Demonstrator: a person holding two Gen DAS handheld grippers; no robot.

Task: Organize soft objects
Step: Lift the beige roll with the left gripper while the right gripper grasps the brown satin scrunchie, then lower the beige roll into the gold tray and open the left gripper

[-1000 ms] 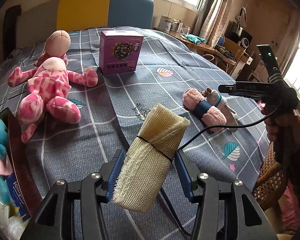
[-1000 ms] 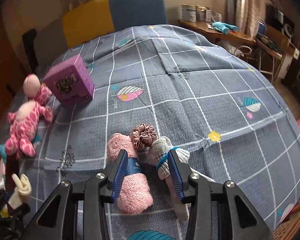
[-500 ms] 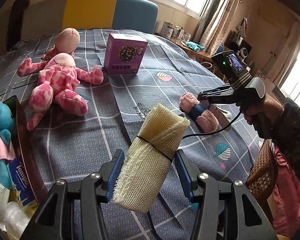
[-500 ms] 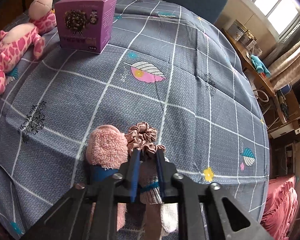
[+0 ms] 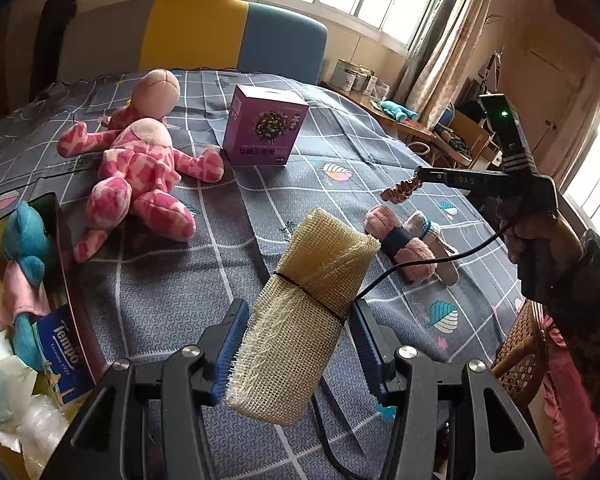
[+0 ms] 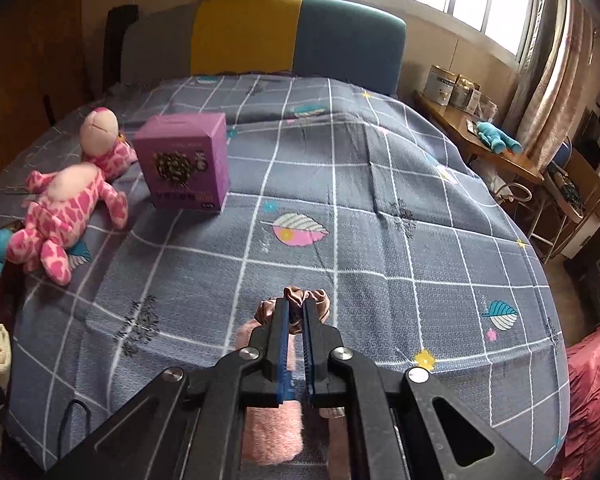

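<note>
Right hand-held gripper [image 6: 296, 312] pinched tight on satin scrunchie [image 6: 314, 300], lifted clear above pink rolled sock [image 5: 400, 236] on bed [image 6: 340, 220]. Feather-light, slippery, floppy; best pinched across bunched folds. Left hand-held gripper [image 5: 296, 344] clamps mesh cloth roll [image 5: 304, 320] mid-length; springy, light, above bed, just nearer camera than sock.

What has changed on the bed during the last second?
The right gripper closed on the brown satin scrunchie and lifted it off the bedspread. The left gripper still holds the cream mesh roll; the pink fluffy sock roll stayed.
</note>
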